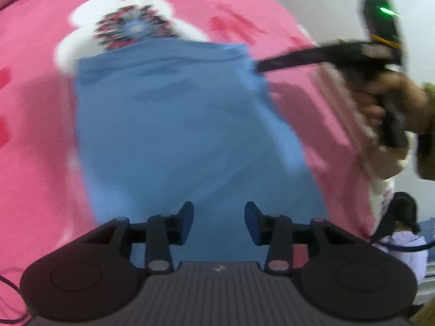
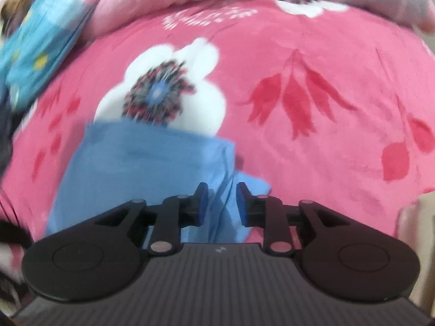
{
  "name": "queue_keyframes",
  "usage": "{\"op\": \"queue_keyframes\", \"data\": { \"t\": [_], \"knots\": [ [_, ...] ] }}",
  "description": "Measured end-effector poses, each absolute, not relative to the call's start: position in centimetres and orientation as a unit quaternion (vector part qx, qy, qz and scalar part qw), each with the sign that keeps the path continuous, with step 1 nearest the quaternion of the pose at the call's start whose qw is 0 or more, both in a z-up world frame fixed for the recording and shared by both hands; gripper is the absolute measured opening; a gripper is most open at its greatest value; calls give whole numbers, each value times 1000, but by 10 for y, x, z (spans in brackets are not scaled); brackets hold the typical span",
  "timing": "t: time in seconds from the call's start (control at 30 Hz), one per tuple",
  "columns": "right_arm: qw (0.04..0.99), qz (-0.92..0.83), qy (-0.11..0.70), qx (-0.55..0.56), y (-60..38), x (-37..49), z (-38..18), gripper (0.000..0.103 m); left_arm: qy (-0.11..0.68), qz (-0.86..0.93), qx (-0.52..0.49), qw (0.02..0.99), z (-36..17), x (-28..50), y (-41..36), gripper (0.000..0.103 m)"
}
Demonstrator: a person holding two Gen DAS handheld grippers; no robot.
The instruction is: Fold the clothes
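A blue garment (image 1: 174, 125) lies flat on a bed's pink floral blanket (image 1: 35, 135). The left gripper (image 1: 219, 222) hangs spread and empty over its near end; the right gripper (image 2: 222, 203), jaws parted, straddles a bunched edge without pinching it. Closing on too little cloth could let the fold slip or drag it askew. No readable writing; only a small unreadable mark on each gripper body.
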State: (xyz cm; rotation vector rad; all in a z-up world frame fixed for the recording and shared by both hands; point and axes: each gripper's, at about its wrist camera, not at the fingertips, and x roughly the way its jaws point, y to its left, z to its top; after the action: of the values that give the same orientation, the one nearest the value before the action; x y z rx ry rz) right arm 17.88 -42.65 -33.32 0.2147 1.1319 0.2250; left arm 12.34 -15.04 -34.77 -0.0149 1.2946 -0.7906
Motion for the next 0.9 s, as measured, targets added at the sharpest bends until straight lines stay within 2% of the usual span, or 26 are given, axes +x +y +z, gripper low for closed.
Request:
{"op": "queue_keyframes", "data": {
  "t": [0.1, 0.33, 0.7, 0.83, 0.9],
  "knots": [
    [818, 105, 546, 145, -437, 192, -339, 28, 578, -388, 0, 718, -345, 116, -183, 42],
    [797, 135, 559, 184, -444, 209, -349, 29, 581, -418, 31, 697, -354, 94, -243, 41],
    [786, 164, 554, 221, -457, 206, -348, 29, 592, -376, 69, 709, -363, 78, -275, 41],
    [797, 167, 541, 211, -456, 203, -348, 29, 586, -353, 90, 724, -359, 74, -278, 28],
    [797, 167, 538, 217, -457, 203, -350, 25, 589, -343, 83, 727, -359, 74, -274, 21]
  ]
}}
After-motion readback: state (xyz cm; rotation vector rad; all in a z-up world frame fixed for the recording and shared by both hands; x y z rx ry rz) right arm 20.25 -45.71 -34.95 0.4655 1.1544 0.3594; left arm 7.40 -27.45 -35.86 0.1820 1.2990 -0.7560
